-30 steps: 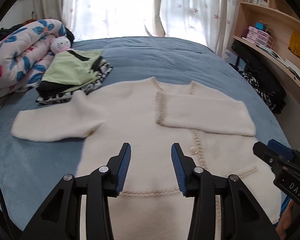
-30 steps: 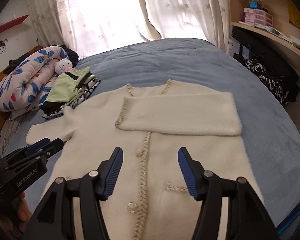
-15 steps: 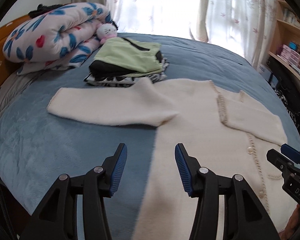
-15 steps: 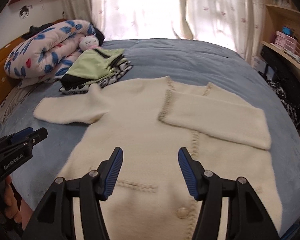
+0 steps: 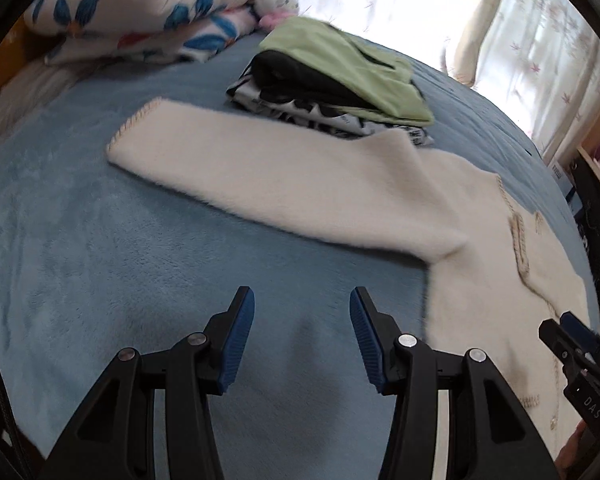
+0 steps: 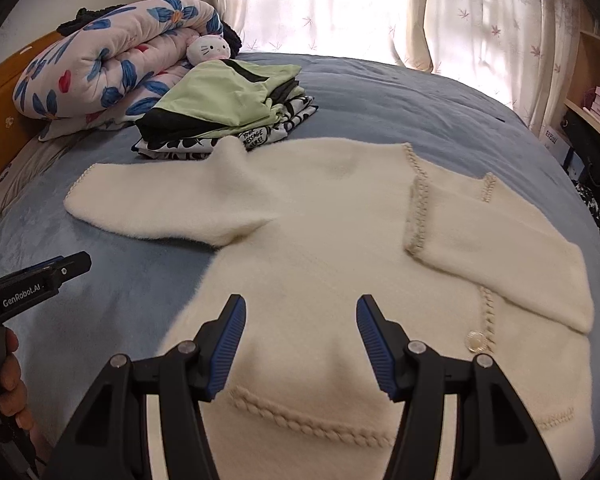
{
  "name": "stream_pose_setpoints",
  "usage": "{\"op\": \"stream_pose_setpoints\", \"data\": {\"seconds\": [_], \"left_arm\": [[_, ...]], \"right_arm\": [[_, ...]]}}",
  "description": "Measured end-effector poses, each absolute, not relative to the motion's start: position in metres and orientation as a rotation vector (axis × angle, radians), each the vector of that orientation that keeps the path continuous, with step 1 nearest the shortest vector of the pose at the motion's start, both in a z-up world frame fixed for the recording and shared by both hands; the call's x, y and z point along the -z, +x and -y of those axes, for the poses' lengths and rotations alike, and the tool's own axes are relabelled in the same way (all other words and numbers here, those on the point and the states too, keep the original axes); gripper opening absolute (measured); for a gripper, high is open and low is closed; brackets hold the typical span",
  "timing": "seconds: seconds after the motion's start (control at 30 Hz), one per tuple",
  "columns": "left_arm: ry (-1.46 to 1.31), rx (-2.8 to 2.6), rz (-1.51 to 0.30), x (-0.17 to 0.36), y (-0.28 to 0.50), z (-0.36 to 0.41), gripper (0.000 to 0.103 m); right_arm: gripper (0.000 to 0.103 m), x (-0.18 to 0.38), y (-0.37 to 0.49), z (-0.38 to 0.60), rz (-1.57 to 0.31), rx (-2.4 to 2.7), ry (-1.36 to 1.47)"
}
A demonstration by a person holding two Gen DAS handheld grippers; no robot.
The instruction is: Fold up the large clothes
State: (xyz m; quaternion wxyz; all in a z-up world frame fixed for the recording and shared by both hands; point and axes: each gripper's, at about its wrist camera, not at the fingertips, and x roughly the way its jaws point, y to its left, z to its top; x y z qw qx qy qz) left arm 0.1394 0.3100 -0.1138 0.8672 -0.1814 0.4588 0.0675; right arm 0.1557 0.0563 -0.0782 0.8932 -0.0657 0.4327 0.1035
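Over the blue bed (image 5: 100, 280), the left wrist view shows the left hand-held gripper (image 5: 302, 334) released, nothing between its blue pads; the jaws have just been opening wider. Ahead of it the cream cardigan's (image 5: 480, 240) unfolded sleeve (image 5: 280, 176) stretches flat toward a stack of folded clothes (image 5: 340, 88), its cuff near the floral duvet (image 5: 140, 12). From the right wrist view, the right hand-held gripper (image 6: 300, 344) hangs released above the cardigan's lower front (image 6: 320, 320), gripping nothing, while the other sleeve (image 6: 500, 248) already lies folded across the chest. The step in hand looks like folding the outstretched sleeve inward. To do it well, I would pinch the cuff edge squarely with the left gripper, lift only slightly, and carry it across so it lies parallel to the folded sleeve, with the right gripper pinning the shoulder so the body does not drag.
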Motion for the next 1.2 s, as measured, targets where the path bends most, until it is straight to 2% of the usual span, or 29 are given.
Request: {"op": "stream_pose_setpoints", "data": {"seconds": [0.23, 0.57, 0.63, 0.7, 0.73, 0.87, 1.07, 1.2], "left_arm": [[-0.639, -0.119, -0.983, 0.159, 0.172, -0.400, 0.048], [-0.835, -0.020, -0.962, 0.192, 0.222, -0.458, 0.048], [-0.857, -0.023, -0.959, 0.193, 0.231, -0.466, 0.044], [-0.830, -0.067, -0.967, 0.190, 0.240, -0.466, 0.021], [-0.806, -0.086, -0.968, 0.187, 0.244, -0.465, 0.017], [-0.612, -0.165, -0.902, 0.145, 0.242, -0.429, 0.007], [-0.369, -0.019, -0.743, 0.051, 0.232, -0.314, 0.007], [-0.289, 0.184, -0.742, 0.028, 0.229, -0.224, 0.007]], "right_arm": [[0.058, 0.108, 0.184, -0.086, -0.936, -0.228, -0.141], [0.058, 0.135, 0.209, -0.092, -0.985, -0.209, -0.132], [0.058, 0.138, 0.212, -0.088, -0.997, -0.203, -0.115], [0.058, 0.139, 0.213, -0.082, -1.005, -0.195, -0.093], [0.058, 0.139, 0.214, -0.078, -1.009, -0.190, -0.079], [0.058, 0.133, 0.213, -0.057, -1.001, -0.164, -0.017], [0.058, 0.112, 0.204, -0.010, -0.951, -0.106, 0.071], [0.058, 0.097, 0.192, 0.032, -0.911, -0.050, 0.135]]}}
